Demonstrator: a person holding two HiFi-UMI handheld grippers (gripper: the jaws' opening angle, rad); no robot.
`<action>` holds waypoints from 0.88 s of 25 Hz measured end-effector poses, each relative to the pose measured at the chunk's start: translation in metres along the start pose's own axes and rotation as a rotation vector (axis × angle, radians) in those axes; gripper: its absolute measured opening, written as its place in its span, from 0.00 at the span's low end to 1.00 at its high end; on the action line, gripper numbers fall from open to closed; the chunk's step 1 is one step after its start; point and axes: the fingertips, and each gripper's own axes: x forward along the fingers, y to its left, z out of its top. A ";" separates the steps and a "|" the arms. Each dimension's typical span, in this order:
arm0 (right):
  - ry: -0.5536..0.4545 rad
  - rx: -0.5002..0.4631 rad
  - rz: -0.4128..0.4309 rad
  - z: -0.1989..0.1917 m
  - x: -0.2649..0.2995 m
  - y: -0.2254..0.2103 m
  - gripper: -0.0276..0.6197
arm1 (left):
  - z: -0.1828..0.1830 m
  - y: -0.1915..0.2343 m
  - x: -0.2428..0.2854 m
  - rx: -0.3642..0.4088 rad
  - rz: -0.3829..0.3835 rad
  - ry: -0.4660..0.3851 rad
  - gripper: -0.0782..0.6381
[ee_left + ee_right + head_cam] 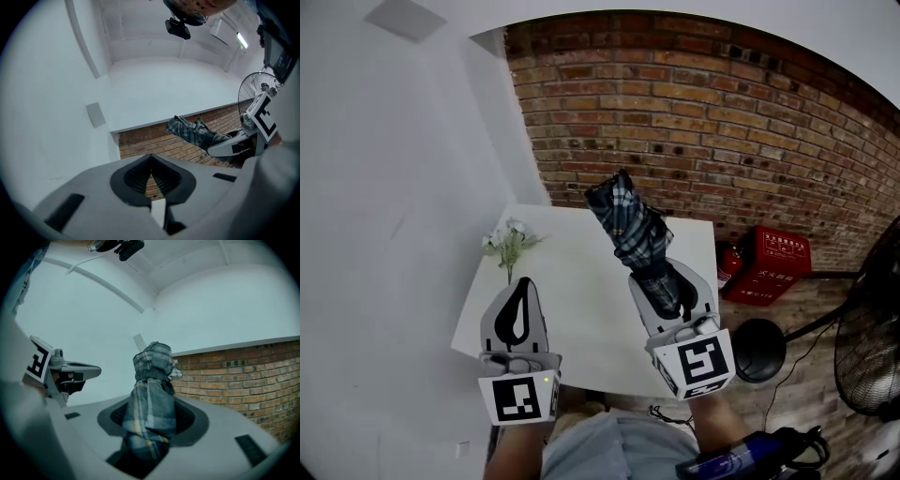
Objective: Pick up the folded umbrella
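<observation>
The white table (581, 319) lies below you. Your right gripper (664, 284) is clamped on the folded umbrella (630, 225), held clear above the table and pointing away, likely for a secure carry. Your left gripper (521, 289) is closed and empty.

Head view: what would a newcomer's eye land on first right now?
The plaid folded umbrella stands out first, clamped in the right claw and jutting out over the white table toward the brick wall. Beside it the left claw is shut and empty, near a sprig of white flowers at the table's left edge.
</observation>
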 end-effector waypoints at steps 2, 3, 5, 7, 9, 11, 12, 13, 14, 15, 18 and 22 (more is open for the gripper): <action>-0.002 -0.002 -0.002 0.001 -0.001 -0.001 0.34 | 0.001 0.001 0.000 0.010 0.001 -0.011 0.12; -0.003 -0.002 -0.002 0.002 -0.001 -0.002 0.34 | 0.002 0.001 0.001 0.015 0.003 -0.016 0.12; -0.003 -0.002 -0.004 0.003 -0.003 -0.004 0.34 | 0.005 0.000 0.002 0.015 0.005 -0.016 0.12; -0.002 -0.001 -0.006 0.004 -0.005 -0.006 0.34 | 0.007 -0.001 0.002 0.016 0.006 -0.014 0.12; 0.000 -0.004 -0.009 0.003 -0.005 -0.006 0.34 | 0.008 0.000 0.002 0.024 0.005 -0.019 0.12; 0.002 -0.007 -0.012 0.001 -0.004 -0.004 0.34 | 0.005 0.002 0.003 0.025 0.003 -0.019 0.12; 0.002 -0.006 -0.013 0.001 -0.003 -0.003 0.34 | 0.004 0.003 0.003 0.024 0.002 -0.017 0.12; 0.001 -0.005 -0.015 0.000 -0.003 -0.003 0.34 | 0.003 0.003 0.003 0.024 0.002 -0.016 0.12; -0.001 -0.005 -0.016 0.000 -0.003 -0.003 0.34 | 0.002 0.003 0.003 0.023 0.002 -0.015 0.12; -0.003 -0.004 -0.017 0.001 -0.003 -0.003 0.34 | 0.002 0.003 0.003 0.023 0.001 -0.015 0.12; -0.006 -0.005 -0.019 0.000 -0.001 -0.001 0.34 | 0.000 0.005 0.003 0.024 -0.002 -0.019 0.12; -0.006 -0.007 -0.018 0.000 0.000 -0.001 0.34 | -0.001 0.003 0.004 0.012 -0.007 -0.010 0.12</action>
